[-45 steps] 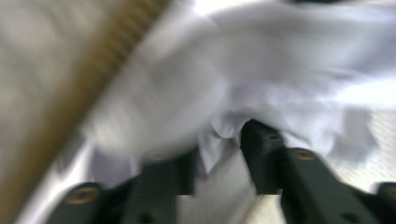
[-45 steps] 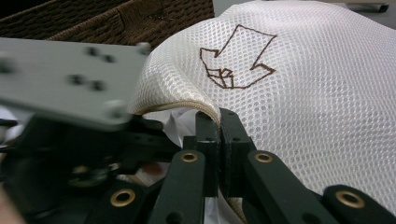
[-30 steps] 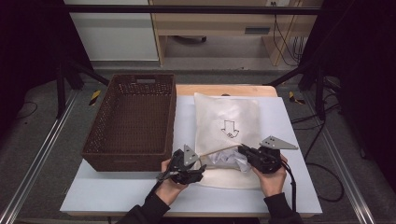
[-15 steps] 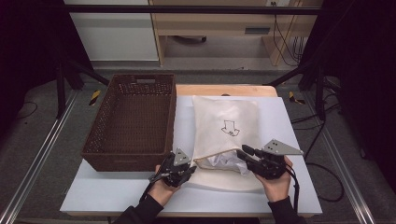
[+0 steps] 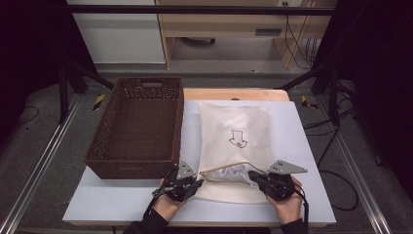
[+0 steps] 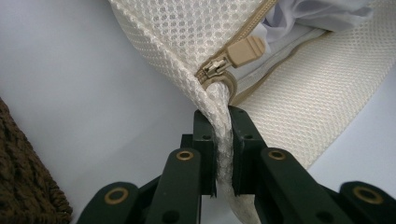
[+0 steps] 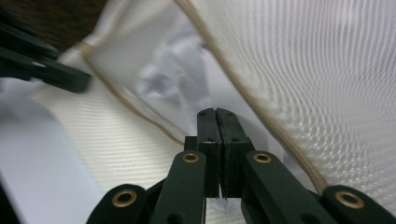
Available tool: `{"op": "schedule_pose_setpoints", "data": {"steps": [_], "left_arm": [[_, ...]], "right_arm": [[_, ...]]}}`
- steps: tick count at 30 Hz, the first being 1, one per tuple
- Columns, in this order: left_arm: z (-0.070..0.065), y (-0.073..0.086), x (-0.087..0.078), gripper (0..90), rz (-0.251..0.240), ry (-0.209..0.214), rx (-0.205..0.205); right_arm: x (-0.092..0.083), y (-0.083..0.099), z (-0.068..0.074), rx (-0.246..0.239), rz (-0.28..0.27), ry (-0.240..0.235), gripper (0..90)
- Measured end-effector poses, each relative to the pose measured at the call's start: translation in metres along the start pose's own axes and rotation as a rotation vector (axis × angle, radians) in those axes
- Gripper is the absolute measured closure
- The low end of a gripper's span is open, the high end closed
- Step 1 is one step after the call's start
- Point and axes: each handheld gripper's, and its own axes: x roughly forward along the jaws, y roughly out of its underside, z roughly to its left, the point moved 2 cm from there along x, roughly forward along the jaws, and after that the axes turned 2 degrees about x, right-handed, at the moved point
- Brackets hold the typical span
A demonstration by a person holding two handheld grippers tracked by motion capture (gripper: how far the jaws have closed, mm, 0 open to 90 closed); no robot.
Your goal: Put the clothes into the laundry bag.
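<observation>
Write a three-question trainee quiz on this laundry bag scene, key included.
1. True or false: the left claw is shut on a corner of the mesh bag.
2. What lies left of the bag: A) basket B) bucket C) box?
3. Is the bag's zipper open or closed at the near end?

Key: 1 true. 2 A, the brown basket. 3 open, with white cloth showing inside.
</observation>
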Motion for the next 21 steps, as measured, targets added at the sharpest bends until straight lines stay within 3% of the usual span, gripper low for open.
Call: {"op": "schedule_pose_setpoints", "data": {"steps": [4, 7, 12, 15, 16, 17, 19, 21], "left_arm": [[-0.001, 0.0, 0.001, 82.0, 0.002, -0.003, 0.005], [0.0, 0.0, 0.002, 82.2, 0.006, 0.0, 0.015], [0.0, -0.002, 0.001, 82.5, 0.011, -0.009, 0.025], [0.002, -0.002, 0.001, 83.2, 0.019, -0.011, 0.02], [0.003, -0.001, 0.001, 83.3, 0.019, -0.008, 0.019], [0.003, -0.001, 0.001, 83.3, 0.019, -0.003, 0.018], [0.002, -0.001, 0.002, 83.3, 0.015, -0.001, 0.02], [0.002, -0.001, 0.002, 82.9, 0.012, 0.004, 0.021]], "right_arm": [[0.027, 0.004, -0.015, 0.018, 0.063, 0.065, 90.0], [0.04, 0.008, -0.018, 0.033, 0.1, 0.098, 90.0], [0.051, 0.004, -0.025, 0.041, 0.093, 0.136, 90.0], [0.055, -0.002, -0.031, 0.038, 0.087, 0.224, 90.0], [0.055, -0.003, -0.036, 0.046, 0.085, 0.303, 90.0], [0.054, -0.003, -0.041, 0.051, 0.081, 0.326, 90.0], [0.052, -0.004, -0.048, 0.113, 0.074, 0.322, 90.0], [0.05, -0.005, -0.046, 0.092, 0.059, 0.264, 90.0]]}}
